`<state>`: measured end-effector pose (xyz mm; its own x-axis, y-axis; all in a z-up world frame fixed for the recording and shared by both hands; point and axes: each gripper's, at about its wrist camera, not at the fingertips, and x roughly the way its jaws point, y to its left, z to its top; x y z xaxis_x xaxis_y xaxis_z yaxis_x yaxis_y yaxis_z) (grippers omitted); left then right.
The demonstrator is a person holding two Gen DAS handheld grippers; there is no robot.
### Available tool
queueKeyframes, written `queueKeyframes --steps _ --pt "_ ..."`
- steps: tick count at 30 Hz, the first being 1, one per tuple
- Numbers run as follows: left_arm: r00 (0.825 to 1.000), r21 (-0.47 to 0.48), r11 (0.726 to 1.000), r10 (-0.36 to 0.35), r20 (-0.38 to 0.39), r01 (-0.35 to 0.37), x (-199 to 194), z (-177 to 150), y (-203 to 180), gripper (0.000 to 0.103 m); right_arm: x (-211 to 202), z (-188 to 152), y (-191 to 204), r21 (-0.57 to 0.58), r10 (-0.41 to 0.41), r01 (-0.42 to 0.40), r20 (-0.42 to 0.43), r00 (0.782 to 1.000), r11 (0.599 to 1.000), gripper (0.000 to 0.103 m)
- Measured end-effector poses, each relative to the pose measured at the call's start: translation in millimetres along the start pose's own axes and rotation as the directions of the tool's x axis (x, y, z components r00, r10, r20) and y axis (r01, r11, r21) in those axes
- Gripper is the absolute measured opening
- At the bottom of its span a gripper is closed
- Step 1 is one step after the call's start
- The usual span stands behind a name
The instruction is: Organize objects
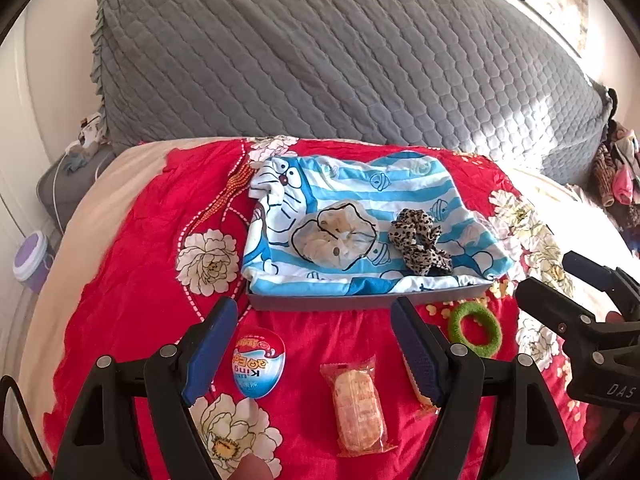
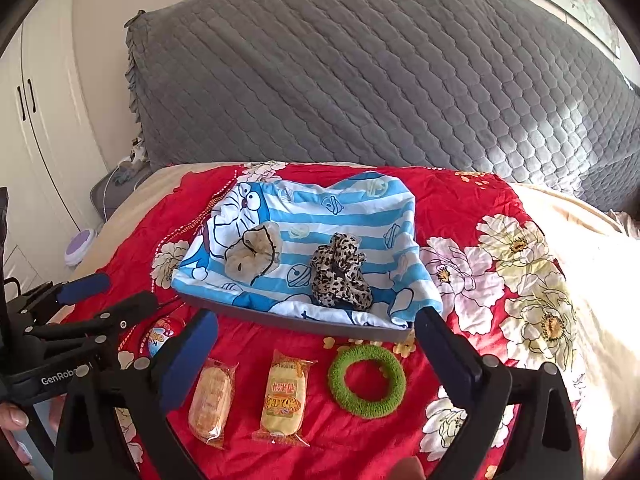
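You are holding both claws above the near edge of a bed spread with a red flowered cover [image 2: 460, 208], with everything still to be sorted lying within reach between them. The left claw [image 1: 316, 344] is standing wide and holding nothing; the right claw [image 2: 316, 352] is likewise spread wide and empty.

A shallow grey tray [image 2: 320, 326], lined with a blue-and-white striped cartoon cloth [image 2: 340, 208], is serving as the collecting place. Two hair ties are already resting on the cloth: a pale frilled scrunchie [image 1: 336, 236] toward the left and a leopard-print scrunchie [image 1: 418, 240] to its right, apart from each other. This suggests the tray is gathering hair things.

In front of the tray, on the cover, a green ring-shaped hair tie [image 2: 366, 380] is lying just beside the tray's near right corner, framed by your right claw, probably because it is the next piece to lift in. To its left, two wrapped snacks [image 2: 284, 396] [image 2: 210, 404] are lying side by side, and an egg-shaped sweet [image 1: 260, 364] is sitting farthest left, beside your left claw, likely awaiting a separate grouping.
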<state>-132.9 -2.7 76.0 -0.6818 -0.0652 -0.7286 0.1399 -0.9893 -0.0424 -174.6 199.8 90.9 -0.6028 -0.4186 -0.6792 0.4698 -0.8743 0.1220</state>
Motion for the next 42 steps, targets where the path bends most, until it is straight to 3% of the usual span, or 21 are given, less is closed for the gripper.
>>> queueKeyframes --steps 42 --pt "1.0 0.012 1.0 0.012 -0.002 -0.012 -44 -32 -4 0.08 -48 -22 13 -0.052 0.024 -0.023 0.018 1.0 0.998 0.099"
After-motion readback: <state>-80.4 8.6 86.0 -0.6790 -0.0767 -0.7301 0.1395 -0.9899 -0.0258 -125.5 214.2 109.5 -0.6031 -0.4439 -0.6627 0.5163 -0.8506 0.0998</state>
